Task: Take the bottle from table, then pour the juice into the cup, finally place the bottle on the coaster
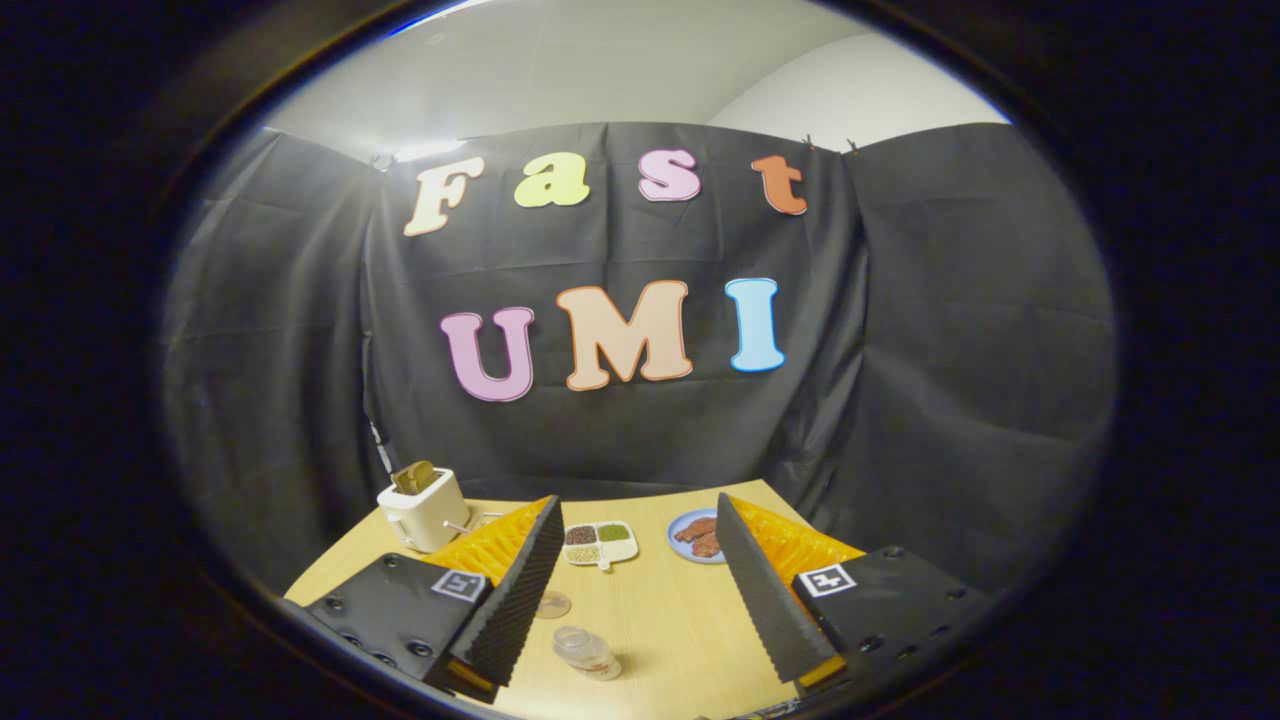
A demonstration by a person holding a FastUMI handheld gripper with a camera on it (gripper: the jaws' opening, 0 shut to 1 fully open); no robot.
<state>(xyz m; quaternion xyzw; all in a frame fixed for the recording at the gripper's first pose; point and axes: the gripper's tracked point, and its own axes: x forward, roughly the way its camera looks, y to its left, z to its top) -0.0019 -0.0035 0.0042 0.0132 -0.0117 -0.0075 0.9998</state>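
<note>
Between the wide-open gripper (640,590) fingers, a clear cup (585,650); beyond, a three-compartment dish (600,543) of grains.

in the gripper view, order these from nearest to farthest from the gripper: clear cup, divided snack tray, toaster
The gripper is open, holding nothing.
1. Clear cup: on the table between the fingers, closer to the left one.
2. Divided snack tray: beyond the fingertips, mid-table.
3. Toaster: at the table's far left corner, by the black cloth.

Clear glossy bottle (585,650) on a smooth, matt wood-look table (660,610).
</note>
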